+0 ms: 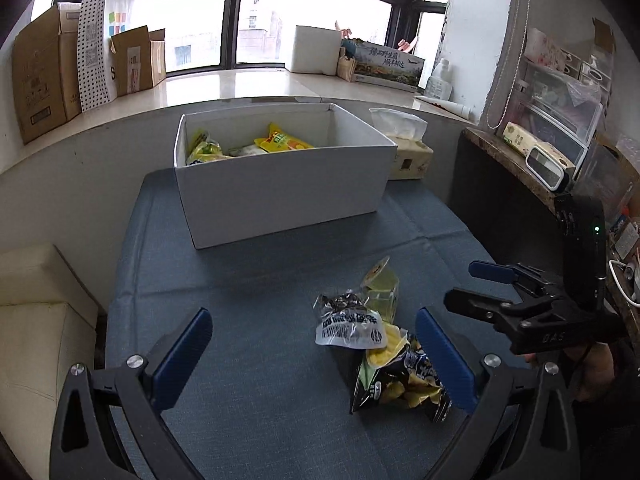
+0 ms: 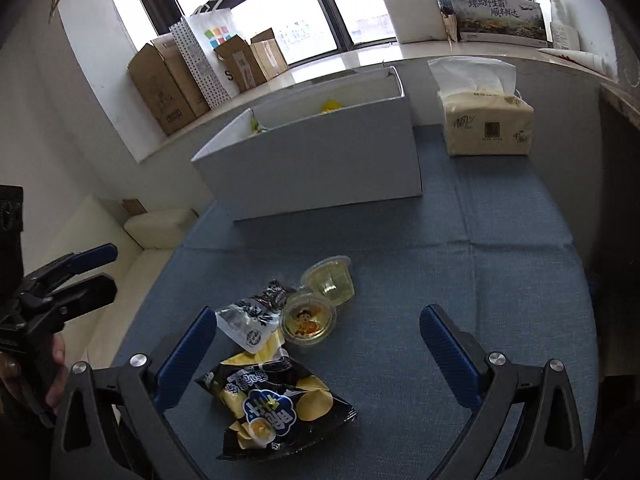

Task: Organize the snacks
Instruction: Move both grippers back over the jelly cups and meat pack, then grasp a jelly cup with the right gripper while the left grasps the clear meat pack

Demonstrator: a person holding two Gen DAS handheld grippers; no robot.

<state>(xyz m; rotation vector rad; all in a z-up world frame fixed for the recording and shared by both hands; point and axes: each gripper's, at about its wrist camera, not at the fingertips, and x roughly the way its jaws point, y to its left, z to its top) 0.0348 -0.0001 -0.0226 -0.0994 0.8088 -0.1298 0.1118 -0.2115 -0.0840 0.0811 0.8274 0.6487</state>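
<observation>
From where I'm steering, the big dark-framed window point(image 1: 236, 20) fills the far wall and pours flat, overcast daylight into the room. Below it runs a pale stone sill point(image 1: 224, 84) with cardboard boxes point(image 1: 40, 80) stacked at the window's left end. Low and left of the window sits a cream sofa point(image 1: 36, 320).

A black chip bag point(image 2: 276, 412), a silver packet point(image 2: 250, 316) and two jelly cups point(image 2: 330, 278) were seen on blue cloth point(image 2: 460, 280), before a white box point(image 2: 320, 164), between wide-spread gripper fingers point(image 2: 188, 356).
</observation>
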